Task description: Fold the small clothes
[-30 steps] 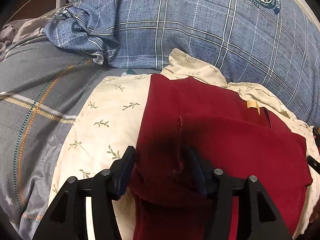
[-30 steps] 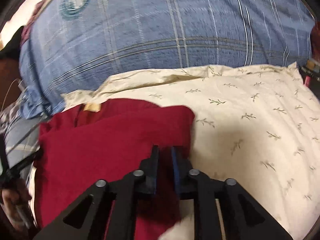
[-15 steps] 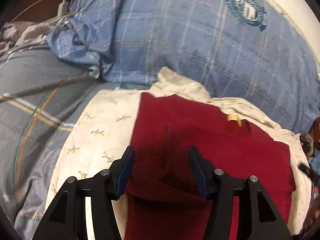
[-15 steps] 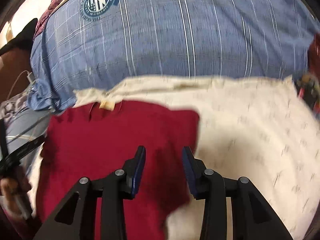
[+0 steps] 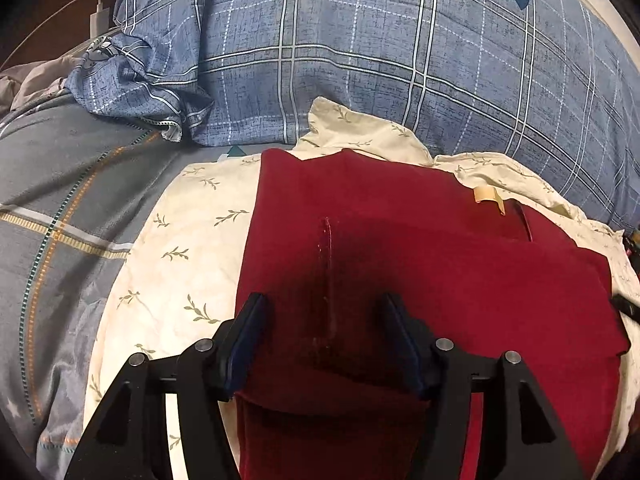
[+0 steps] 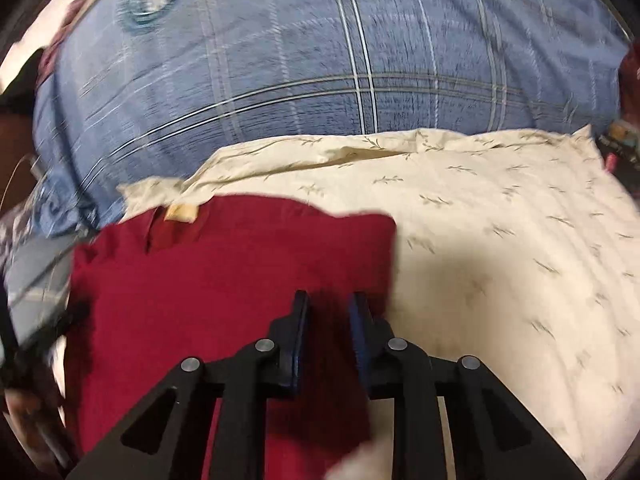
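A dark red garment (image 5: 420, 272) lies folded on a cream pillow with a leaf print (image 5: 176, 248). A tan label (image 5: 486, 196) shows near its far edge, and a raised seam runs down its middle. My left gripper (image 5: 324, 312) is open just above the garment's near left part, its jaws wide on either side of the seam. In the right wrist view the garment (image 6: 208, 280) lies at the left of the pillow (image 6: 500, 240). My right gripper (image 6: 329, 304) is open with a narrow gap, over the garment's right edge. Neither holds cloth.
A blue plaid pillow (image 5: 400, 48) with a round emblem lies behind the cream one. A grey striped bedsheet (image 5: 60, 208) is at the left, with a white charger and cable (image 5: 98, 16) at the far left. Dark items (image 6: 624, 152) lie past the pillow's right edge.
My right gripper opened off the garment half a second ago and has since narrowed again. My left gripper stayed open and shifted slightly over the red cloth.
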Demonstrator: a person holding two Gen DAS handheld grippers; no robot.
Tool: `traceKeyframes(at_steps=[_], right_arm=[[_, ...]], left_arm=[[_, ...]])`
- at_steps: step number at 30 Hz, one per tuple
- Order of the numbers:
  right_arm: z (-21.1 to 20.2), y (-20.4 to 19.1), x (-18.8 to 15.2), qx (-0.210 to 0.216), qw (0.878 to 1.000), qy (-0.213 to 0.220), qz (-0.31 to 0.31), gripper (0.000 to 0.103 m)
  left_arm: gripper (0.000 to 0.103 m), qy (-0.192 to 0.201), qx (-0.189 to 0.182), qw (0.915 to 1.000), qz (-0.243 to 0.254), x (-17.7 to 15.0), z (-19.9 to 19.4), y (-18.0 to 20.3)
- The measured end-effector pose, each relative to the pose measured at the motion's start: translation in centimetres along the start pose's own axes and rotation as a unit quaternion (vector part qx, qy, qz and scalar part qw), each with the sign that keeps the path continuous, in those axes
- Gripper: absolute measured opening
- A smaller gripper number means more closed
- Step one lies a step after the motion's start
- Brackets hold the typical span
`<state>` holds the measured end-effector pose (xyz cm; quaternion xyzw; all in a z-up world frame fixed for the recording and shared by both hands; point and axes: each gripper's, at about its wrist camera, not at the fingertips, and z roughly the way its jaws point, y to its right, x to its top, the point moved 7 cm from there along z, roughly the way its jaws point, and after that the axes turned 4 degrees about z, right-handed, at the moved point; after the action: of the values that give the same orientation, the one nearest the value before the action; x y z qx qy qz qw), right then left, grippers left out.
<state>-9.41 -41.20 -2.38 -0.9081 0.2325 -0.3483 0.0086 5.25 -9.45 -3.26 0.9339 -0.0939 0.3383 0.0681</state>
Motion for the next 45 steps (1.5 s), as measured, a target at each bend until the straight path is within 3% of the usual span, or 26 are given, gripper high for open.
traceKeyframes(at_steps=[3,6,11,17,22,30,37,45], right_arm=[[0.7,0.6,-3.0,-0.028,0.999,-0.024,-0.025,0.029],[0.3,1.0,-3.1,-0.023,0.999,-0.018,-0.013,0.032],[-4.8,1.1,-3.9,-0.012,1.0,-0.003,-0.006,0.036],[-7.5,0.2,-9.9,0.087,0.995,-0.052,0.007,0.047],[-9.1,-0.5,-13.6,0.108,0.992,-0.072,-0.005,0.055],[-9.9,-0.2,-17.9,0.112,0.989,-0.092,0.005,0.059],[-10.7,-0.6,-20.5,0.133,0.985,-0.105,-0.015,0.059],[-10.9,-1.7,-23.2,0.175,0.974,-0.139,-0.034,0.061]], left_arm=[[0.06,0.006,-0.005,1.0,0.0,-0.2,-0.4,0.4],[0.06,0.016,-0.018,0.9997,0.004,-1.4,-1.8,0.3],[0.06,0.021,-0.041,0.9989,0.006,-3.9,-6.2,-1.1],[0.066,0.026,-0.036,0.999,0.004,-8.4,-11.4,-3.5],[0.066,-0.001,-0.03,0.9995,0.01,-12.9,-13.6,-4.6],[0.066,-0.029,-0.043,0.9986,-0.004,-17.6,-15.6,-4.6],[0.066,-0.027,-0.046,0.9985,-0.011,-19.1,-16.3,-4.7],[0.066,-0.05,-0.053,0.9973,-0.007,-20.5,-16.9,-5.3]])
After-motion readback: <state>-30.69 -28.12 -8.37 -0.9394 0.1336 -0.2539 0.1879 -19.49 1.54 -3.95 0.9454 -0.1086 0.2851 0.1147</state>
